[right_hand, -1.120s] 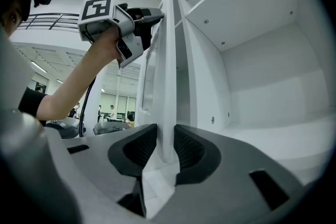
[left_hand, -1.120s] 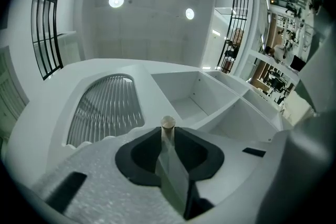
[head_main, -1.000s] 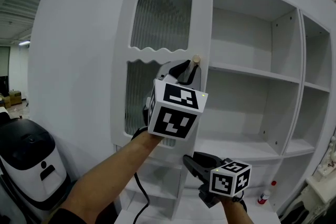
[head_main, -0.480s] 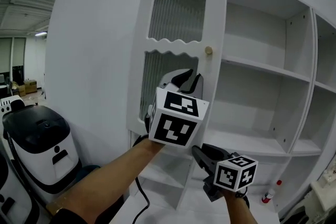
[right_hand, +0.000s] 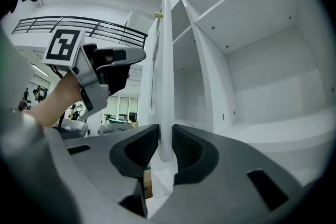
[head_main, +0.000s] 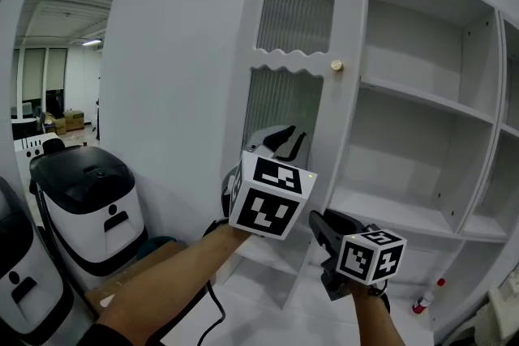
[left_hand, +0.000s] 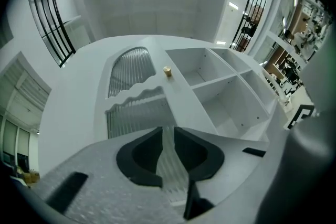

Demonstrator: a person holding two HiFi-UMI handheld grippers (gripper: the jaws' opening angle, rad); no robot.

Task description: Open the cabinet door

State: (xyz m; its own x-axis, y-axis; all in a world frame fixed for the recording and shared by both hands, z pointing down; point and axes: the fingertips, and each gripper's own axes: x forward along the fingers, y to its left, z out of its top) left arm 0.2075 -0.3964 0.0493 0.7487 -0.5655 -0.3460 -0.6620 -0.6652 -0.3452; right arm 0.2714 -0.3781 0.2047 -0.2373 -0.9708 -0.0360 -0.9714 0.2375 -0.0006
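Two grippers are up in front of a white cabinet [head_main: 422,117] whose door [head_main: 292,93] stands swung out on its left hinges, with the shelves showing to its right. The door has an arched ribbed-glass pane above, a second ribbed pane below a wavy rail, and a small pale knob [head_main: 336,66] on its right stile.

The left gripper [head_main: 285,143] is raised before the lower pane, below and left of the knob and clear of it. Its jaws stand a narrow slot apart and hold nothing; in the left gripper view only the ribbed glass shows through the slot.

The right gripper [head_main: 318,221] is lower and nearer, at the free right edge of the door near its bottom. In the right gripper view that edge runs straight up between the two dark pads, which look pressed against either face of it.

At far left stands a white machine [head_main: 89,198] with a black lid. A red-capped bottle [head_main: 422,304] sits low at the right.
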